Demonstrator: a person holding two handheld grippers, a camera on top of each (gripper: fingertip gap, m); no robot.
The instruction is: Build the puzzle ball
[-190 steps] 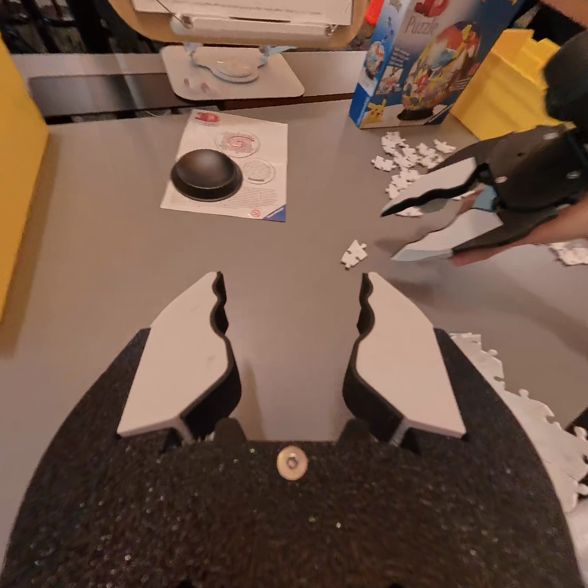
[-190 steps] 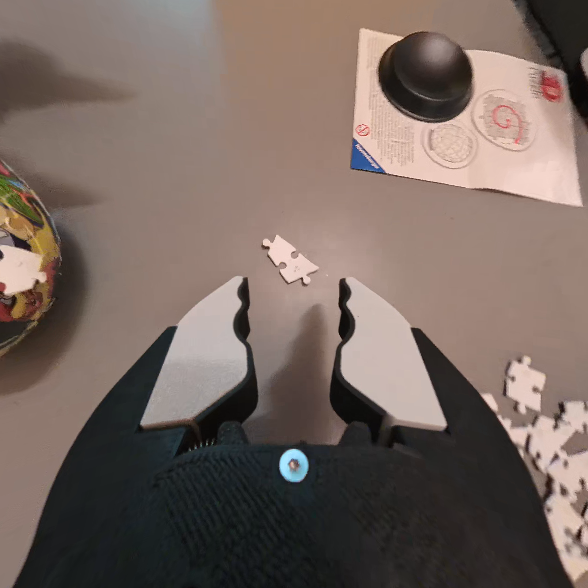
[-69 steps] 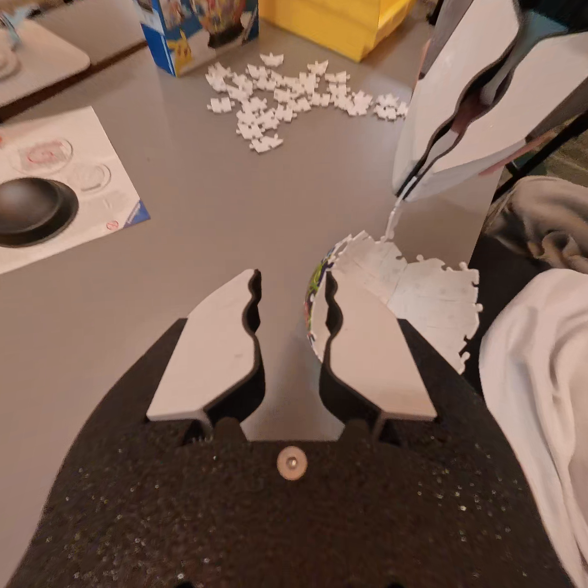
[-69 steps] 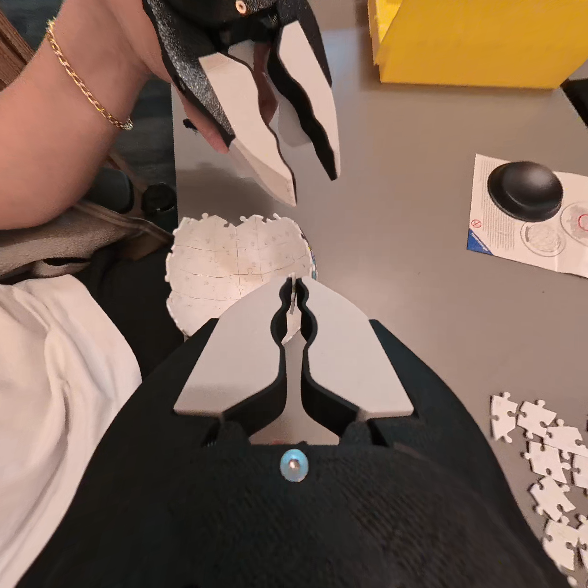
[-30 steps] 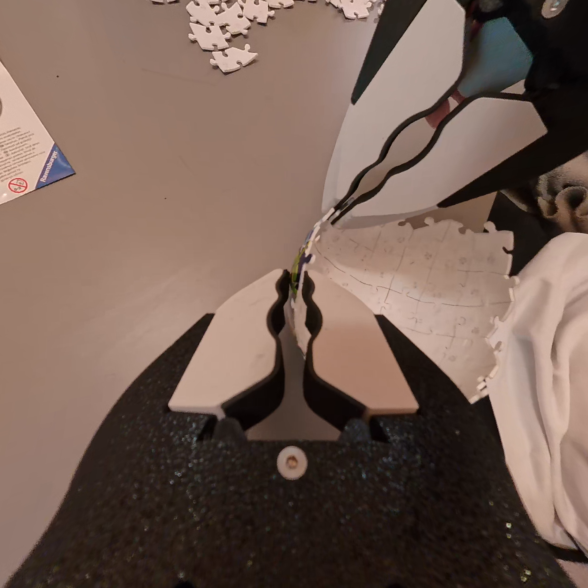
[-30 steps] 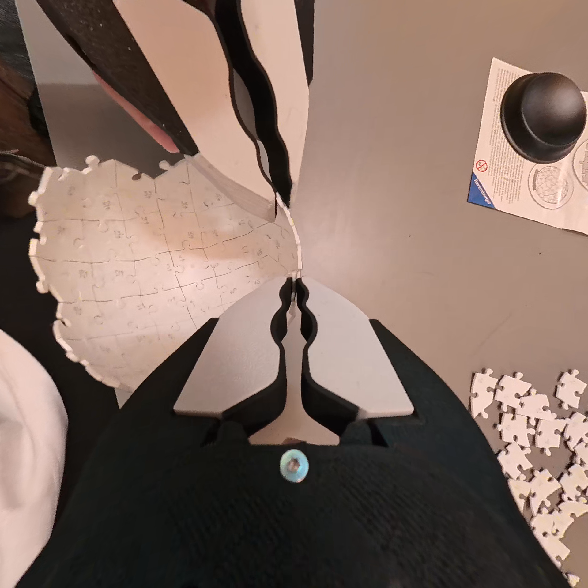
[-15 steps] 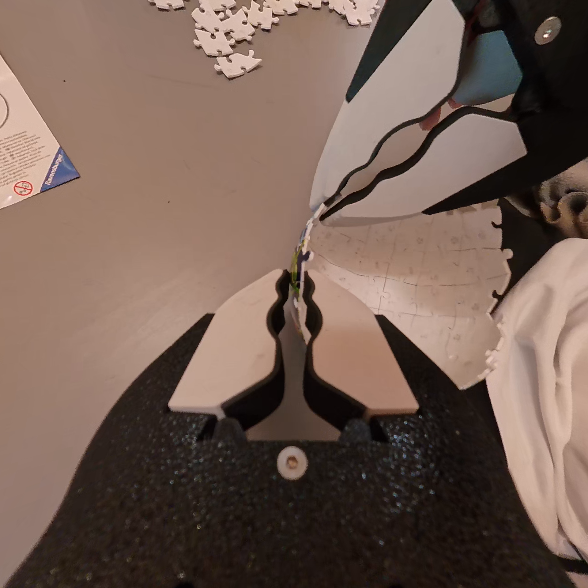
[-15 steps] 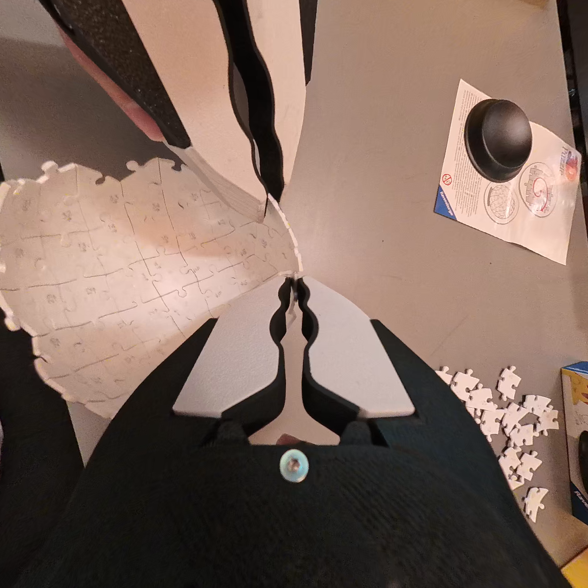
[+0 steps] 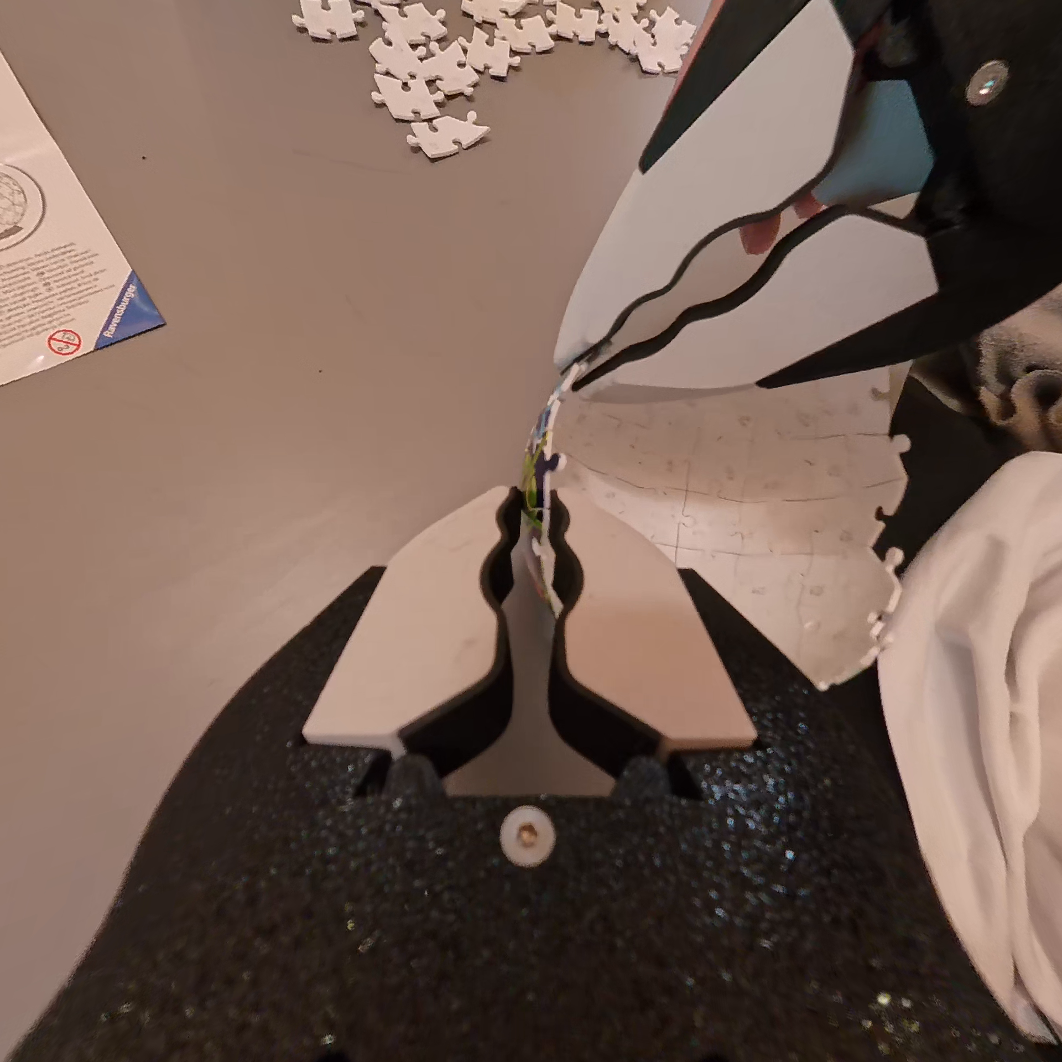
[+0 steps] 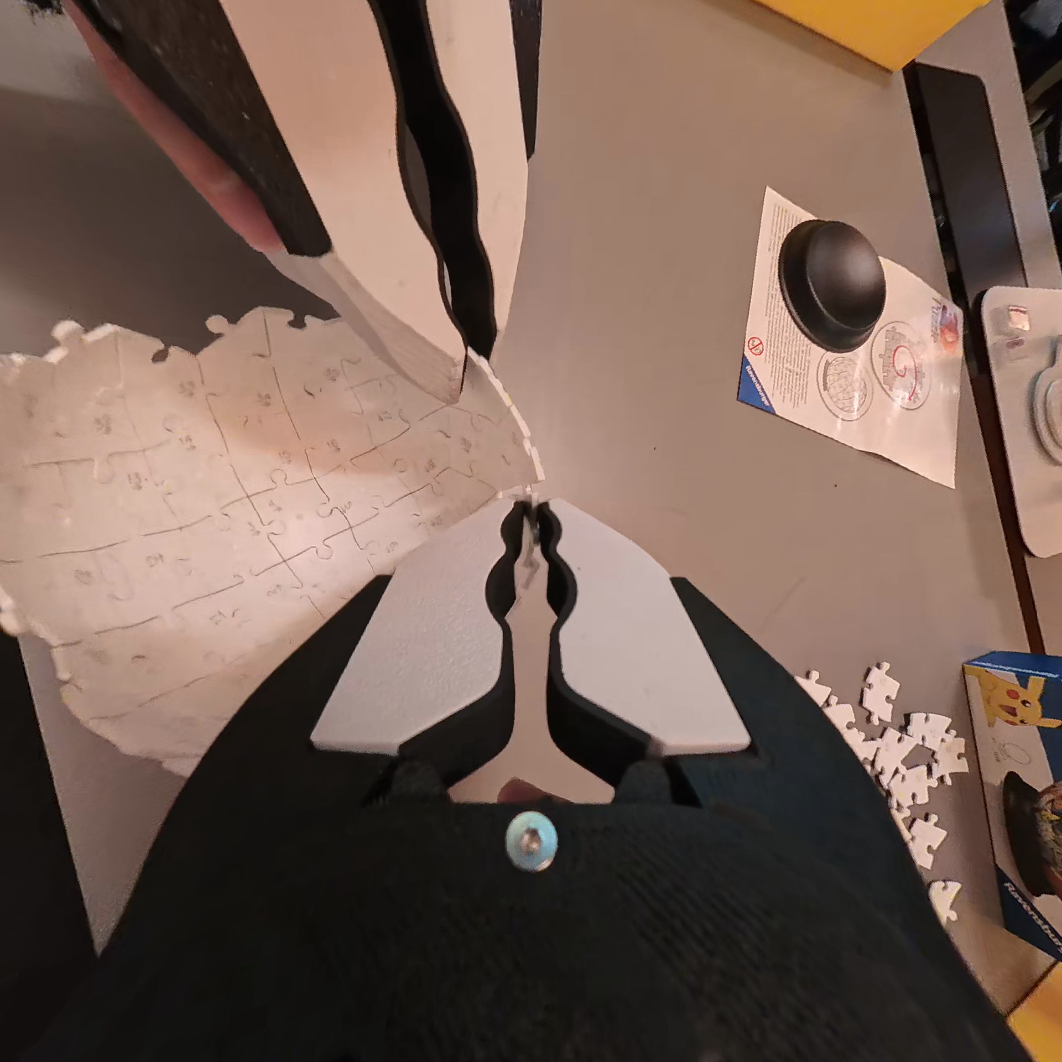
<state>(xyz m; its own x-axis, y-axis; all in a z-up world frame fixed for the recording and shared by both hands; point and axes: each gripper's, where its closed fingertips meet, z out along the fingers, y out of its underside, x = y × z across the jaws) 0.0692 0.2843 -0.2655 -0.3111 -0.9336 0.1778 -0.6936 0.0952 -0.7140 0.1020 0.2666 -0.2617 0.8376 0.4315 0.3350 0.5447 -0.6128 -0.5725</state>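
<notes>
Left hand-held gripper (image 9: 537, 506) is clamped on the rim of the half-built puzzle shell (image 9: 747, 517), held above the near edge of the grey surface (image 9: 287, 345). Right hand-held gripper (image 10: 531, 511) pinches a white piece (image 10: 528, 551) against that rim. Numbers mark the shell's inside. Far right lie a printed leaflet (image 10: 896, 425) under a black dome (image 10: 833, 287), loose pieces (image 10: 902, 753) and a blue printed box (image 10: 1028, 804).
</notes>
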